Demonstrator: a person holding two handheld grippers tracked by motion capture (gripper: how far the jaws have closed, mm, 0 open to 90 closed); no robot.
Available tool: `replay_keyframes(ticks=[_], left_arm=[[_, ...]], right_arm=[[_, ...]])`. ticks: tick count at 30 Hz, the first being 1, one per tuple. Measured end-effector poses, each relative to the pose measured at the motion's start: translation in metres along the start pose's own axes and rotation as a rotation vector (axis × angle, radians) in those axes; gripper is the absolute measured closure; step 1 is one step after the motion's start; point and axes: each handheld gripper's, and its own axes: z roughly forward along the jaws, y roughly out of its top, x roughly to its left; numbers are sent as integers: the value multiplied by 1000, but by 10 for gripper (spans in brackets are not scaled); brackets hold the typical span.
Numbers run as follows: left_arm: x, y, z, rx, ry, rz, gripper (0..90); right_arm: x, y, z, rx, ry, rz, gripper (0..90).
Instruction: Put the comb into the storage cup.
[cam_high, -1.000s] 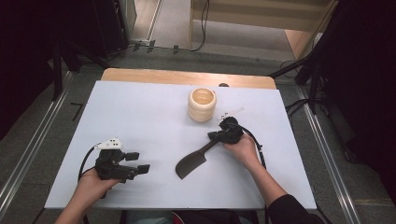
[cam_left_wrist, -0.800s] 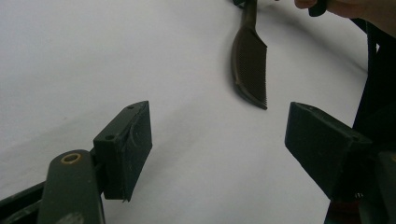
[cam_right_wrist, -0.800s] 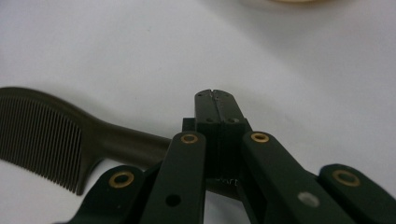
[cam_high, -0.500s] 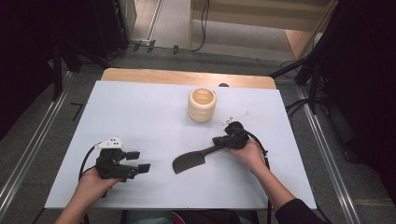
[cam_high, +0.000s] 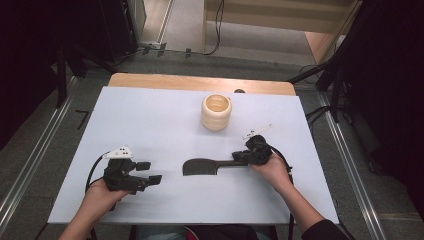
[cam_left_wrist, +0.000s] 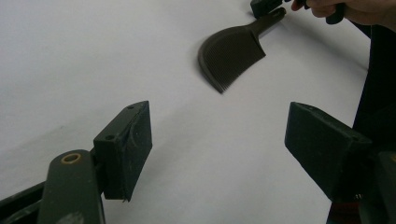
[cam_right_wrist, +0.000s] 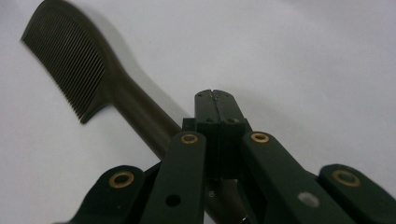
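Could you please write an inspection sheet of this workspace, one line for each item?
Surface: white table top, flat, with a wooden edge at the far side.
Job's things: dark comb lying near the middle, teeth end toward the left gripper; its handle runs under the right gripper.
Clutter: one cream ribbed cup, upright, far from the comb; nothing else seen.
Grippers: left gripper open, nothing between its jaws, resting near the front left; right gripper shut, jaws pressed together above the comb handle; whether it grips the handle cannot be told.
Cables: a black cable trails from each gripper; more cables lie on the floor behind the table.
Surroundings: grey floor, metal rails at both sides, dark equipment.
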Motion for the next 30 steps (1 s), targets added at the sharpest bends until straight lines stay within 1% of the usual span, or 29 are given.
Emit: replay_keyframes(ticks=[2,6,9,11,16,19,23,26,28,30], left_arm=[[0,0,0,0,-1,4,239],[0,1,0,-1,1,8,240],[0,1,1,2,-2,9,240],[0,1,1,3,-3,9,240],[-1,2,2,0,-4,9,240],[-1,2,2,-1,-6,10,240],[-1,3,2,5,-7,13,241],[-1,3,3,5,-8,14,241],[0,3,3,6,-8,16,240],[0,3,3,6,-9,15,240]], right_arm=[[1,-3,-1,-2,3,-6,876],[5,-8,-3,-8,11,0,876],[8,-11,-3,-13,10,-7,876],[11,-13,-4,-12,11,-6,876],[16,-15,-3,-13,16,-23,876],[19,-16,-3,-11,18,-22,876],[21,-18,-3,-15,18,-30,876],[23,-18,-2,-13,18,-23,875],[23,-18,-2,-15,19,-27,874],[22,-18,-3,-22,14,-25,854]])
